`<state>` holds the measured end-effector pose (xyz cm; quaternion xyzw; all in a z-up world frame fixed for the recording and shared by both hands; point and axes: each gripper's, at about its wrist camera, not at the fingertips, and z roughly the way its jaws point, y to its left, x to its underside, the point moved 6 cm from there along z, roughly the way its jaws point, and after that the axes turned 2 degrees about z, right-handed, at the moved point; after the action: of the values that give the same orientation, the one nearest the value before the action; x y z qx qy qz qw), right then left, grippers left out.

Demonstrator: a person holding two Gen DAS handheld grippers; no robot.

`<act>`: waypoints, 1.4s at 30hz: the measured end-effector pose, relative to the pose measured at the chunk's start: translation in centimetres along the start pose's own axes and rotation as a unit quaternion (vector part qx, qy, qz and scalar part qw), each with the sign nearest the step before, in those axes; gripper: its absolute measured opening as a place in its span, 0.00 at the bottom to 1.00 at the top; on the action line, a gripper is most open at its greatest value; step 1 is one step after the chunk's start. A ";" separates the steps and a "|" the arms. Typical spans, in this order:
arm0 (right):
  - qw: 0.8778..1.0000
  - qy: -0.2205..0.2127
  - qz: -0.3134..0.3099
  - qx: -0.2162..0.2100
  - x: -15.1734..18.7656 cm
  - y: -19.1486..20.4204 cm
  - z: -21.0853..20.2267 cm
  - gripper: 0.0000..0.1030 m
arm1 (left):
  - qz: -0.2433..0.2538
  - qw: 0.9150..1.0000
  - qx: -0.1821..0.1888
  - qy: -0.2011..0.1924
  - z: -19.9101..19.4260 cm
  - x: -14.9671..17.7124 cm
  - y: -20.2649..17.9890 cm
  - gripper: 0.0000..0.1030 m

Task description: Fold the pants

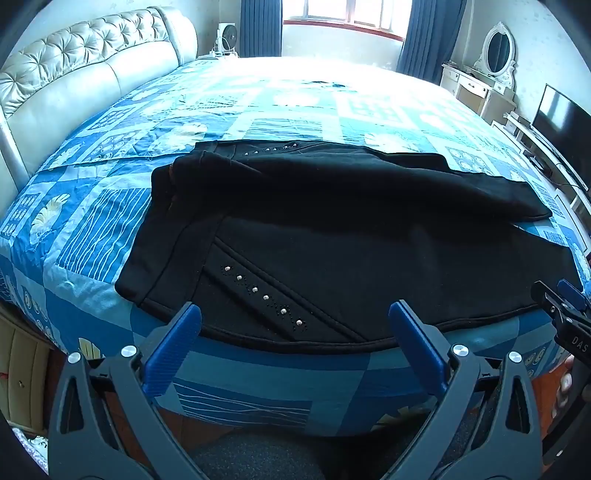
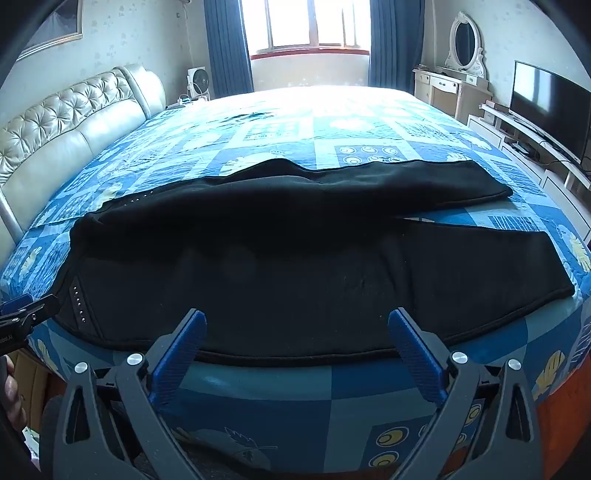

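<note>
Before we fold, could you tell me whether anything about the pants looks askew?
Yes: the black pants lie flat on the bed, but the far leg is bunched and rumpled, and the legs splay apart at the cuffs.

pants (image 1: 332,236): lay across near edge of bed (image 1: 258,107), waistband left, legs right
left gripper (image 1: 295,325): before bed edge, at waistband end
right gripper (image 2: 297,332): before bed edge, right of the left gripper
headboard (image 1: 74,81): left of bed
window (image 2: 314,26): behind bed
dresser (image 2: 443,88), TV (image 2: 550,107): right of bed
</note>
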<state>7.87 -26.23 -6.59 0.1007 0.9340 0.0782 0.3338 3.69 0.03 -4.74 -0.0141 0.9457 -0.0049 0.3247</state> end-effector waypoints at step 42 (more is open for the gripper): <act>1.000 0.003 -0.005 0.001 0.4 0.2 0.4 0.96 | 0.001 1.000 -0.001 0.001 0.4 0.1 1.0 0.98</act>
<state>7.82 -25.86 -7.06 0.0959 0.9355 0.0754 0.3316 3.83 1.02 -5.18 -0.0137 0.9461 -0.0040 0.3235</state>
